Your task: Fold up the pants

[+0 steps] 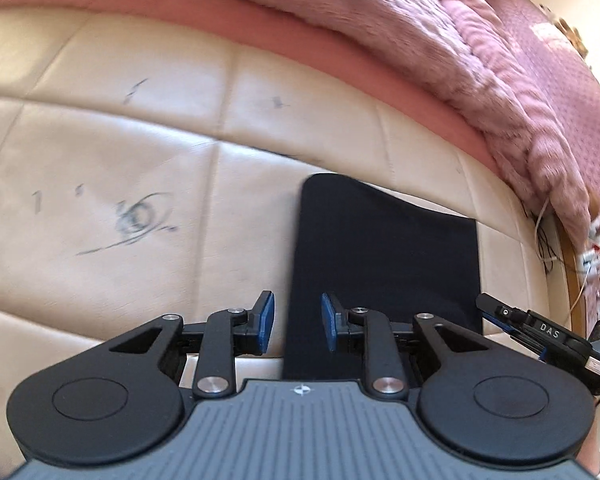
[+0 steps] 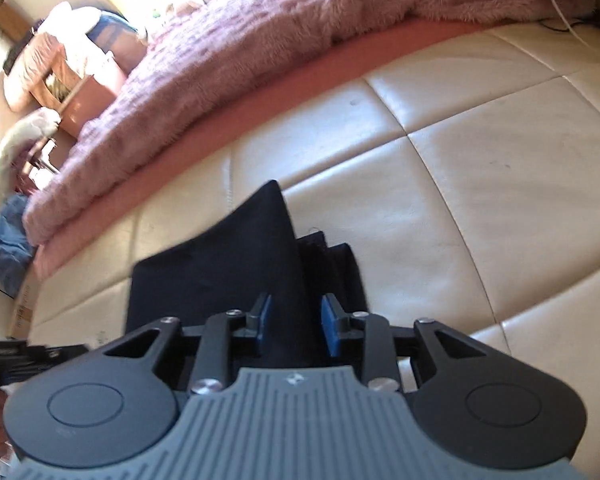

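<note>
I am holding my left tool (image 1: 298, 326) with its blue pads parted and touching nothing, just over the near left edge of the dark pants (image 1: 384, 256), which are lying in a compact folded block on the cream quilted bed surface (image 1: 140, 152) beside the pink blanket (image 1: 440, 40). My right tool (image 2: 296, 320) is also standing apart-jawed, with a raised fold of the cloth between the pads but not visibly pinched. To finish well, I am judging that I should clear both tools without dragging that peak and press it flat; the only legible writing is "DAS" on the right tool's side.
</note>
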Available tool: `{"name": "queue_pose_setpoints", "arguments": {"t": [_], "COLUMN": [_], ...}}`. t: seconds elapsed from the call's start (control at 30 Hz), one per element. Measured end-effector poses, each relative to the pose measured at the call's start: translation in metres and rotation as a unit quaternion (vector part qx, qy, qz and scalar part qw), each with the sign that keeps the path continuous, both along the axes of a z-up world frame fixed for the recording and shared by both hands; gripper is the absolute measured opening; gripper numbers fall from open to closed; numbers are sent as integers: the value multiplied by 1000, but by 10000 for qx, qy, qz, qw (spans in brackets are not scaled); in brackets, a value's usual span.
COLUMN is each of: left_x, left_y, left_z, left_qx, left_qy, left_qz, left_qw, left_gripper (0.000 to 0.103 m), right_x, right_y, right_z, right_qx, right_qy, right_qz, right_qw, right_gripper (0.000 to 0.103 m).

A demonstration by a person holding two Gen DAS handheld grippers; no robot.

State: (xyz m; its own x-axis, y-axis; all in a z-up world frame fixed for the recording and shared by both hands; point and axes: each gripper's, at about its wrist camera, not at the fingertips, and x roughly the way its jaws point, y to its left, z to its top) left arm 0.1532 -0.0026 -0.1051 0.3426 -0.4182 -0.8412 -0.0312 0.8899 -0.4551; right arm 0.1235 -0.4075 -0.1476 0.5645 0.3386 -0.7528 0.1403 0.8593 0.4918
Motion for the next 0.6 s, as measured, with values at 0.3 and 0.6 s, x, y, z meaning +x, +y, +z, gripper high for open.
{"name": "queue_pose_setpoints", "arguments": {"t": [0.3, 0.6], "left_x": [-1, 9], "left_y": [11, -16], "left_z": [-11, -5], "left_qx": [-171, -163], "left_qy": [35, -202], "left_qz": [71, -248], "left_qw": [9998, 9994], "left_gripper": [28, 24], "right_x": [-5, -22], "right_y": [16, 12], "right_z": [23, 47], "right_qx": [-169, -527], "right_qy": [-246, -340], "right_qz": [145, -22], "right_qw": [9995, 9980], "right_gripper": [1, 0]}}
